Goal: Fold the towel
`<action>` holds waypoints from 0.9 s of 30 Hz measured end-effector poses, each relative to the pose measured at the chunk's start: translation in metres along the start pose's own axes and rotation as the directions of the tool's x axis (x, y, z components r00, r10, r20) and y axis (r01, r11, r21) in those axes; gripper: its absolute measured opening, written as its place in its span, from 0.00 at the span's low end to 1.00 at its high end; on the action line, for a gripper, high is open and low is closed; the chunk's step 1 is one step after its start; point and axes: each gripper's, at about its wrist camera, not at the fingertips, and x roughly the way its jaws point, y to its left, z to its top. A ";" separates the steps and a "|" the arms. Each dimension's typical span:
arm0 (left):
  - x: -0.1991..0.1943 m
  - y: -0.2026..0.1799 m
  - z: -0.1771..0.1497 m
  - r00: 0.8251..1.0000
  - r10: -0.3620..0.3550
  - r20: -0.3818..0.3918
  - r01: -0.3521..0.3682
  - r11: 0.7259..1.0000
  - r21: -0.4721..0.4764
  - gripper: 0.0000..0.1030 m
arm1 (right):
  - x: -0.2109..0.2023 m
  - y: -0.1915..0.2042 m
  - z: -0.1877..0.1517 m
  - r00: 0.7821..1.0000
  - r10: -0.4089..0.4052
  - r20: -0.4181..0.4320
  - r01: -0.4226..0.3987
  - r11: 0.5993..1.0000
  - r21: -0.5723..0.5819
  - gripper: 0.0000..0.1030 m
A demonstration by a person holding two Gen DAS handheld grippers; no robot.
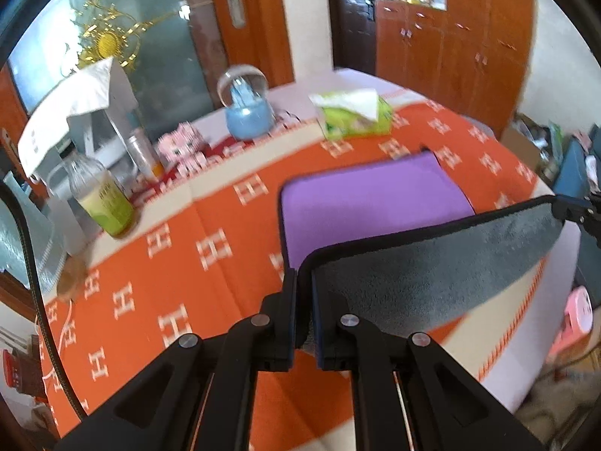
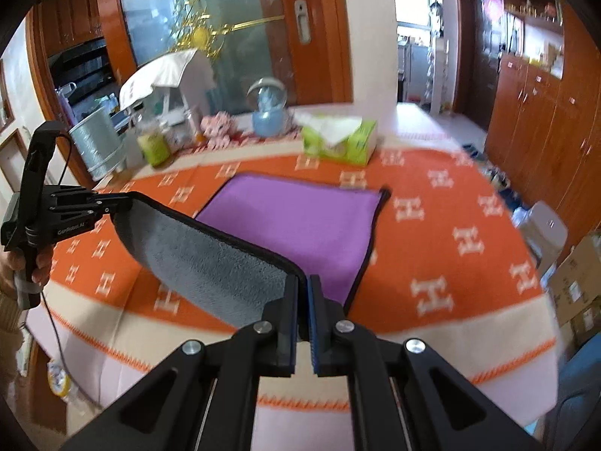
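The towel [image 1: 368, 195] is purple on one face and grey on the other, with a black hem. Its far part lies flat on the orange patterned tablecloth [image 1: 210, 225]. Its near edge is lifted, grey underside [image 1: 432, 270] showing. My left gripper [image 1: 304, 282] is shut on the near left corner. My right gripper [image 2: 303, 285] is shut on the near right corner, with the purple face [image 2: 300, 221] beyond it. Each gripper shows in the other's view: the right one [image 1: 574, 210] and the left one [image 2: 109, 203], holding the raised edge [image 2: 210, 259] taut between them.
At the table's far side stand a green tissue box [image 1: 353, 116], a blue jar with a glass dome [image 1: 248, 112], a bottle of yellow-green liquid [image 1: 101, 195], pink items [image 1: 180, 146] and a metal bucket [image 2: 97, 143]. Wooden cabinets [image 2: 544, 112] are right; boxes [image 2: 578, 285] on the floor.
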 end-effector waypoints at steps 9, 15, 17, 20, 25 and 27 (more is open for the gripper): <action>0.067 0.011 0.070 0.998 0.064 -0.010 -0.065 0.994 -0.084 0.05 | 0.051 -0.030 0.062 0.997 -0.068 0.020 0.066 0.996 0.058 0.05; 0.128 0.013 0.095 0.994 0.092 -0.060 -0.099 0.986 -0.133 0.05 | 0.096 -0.048 0.082 0.994 -0.112 -0.014 0.112 0.988 0.107 0.05; 0.146 0.011 0.096 0.992 0.099 -0.079 -0.110 0.983 -0.144 0.05 | 0.112 -0.054 0.087 0.991 -0.129 -0.031 0.132 0.984 0.117 0.05; 0.172 0.006 0.096 0.989 0.105 -0.105 -0.121 0.980 -0.158 0.05 | 0.139 -0.063 0.090 0.986 -0.150 -0.069 0.158 0.980 0.124 0.05; 0.200 0.005 0.095 0.987 0.103 -0.126 -0.128 0.970 -0.207 0.05 | 0.172 -0.074 0.087 0.979 -0.166 -0.121 0.181 0.975 0.127 0.05; 0.206 0.007 0.095 0.985 0.107 -0.132 -0.134 0.966 -0.219 0.05 | 0.182 -0.076 0.086 0.976 -0.168 -0.135 0.185 0.975 0.126 0.05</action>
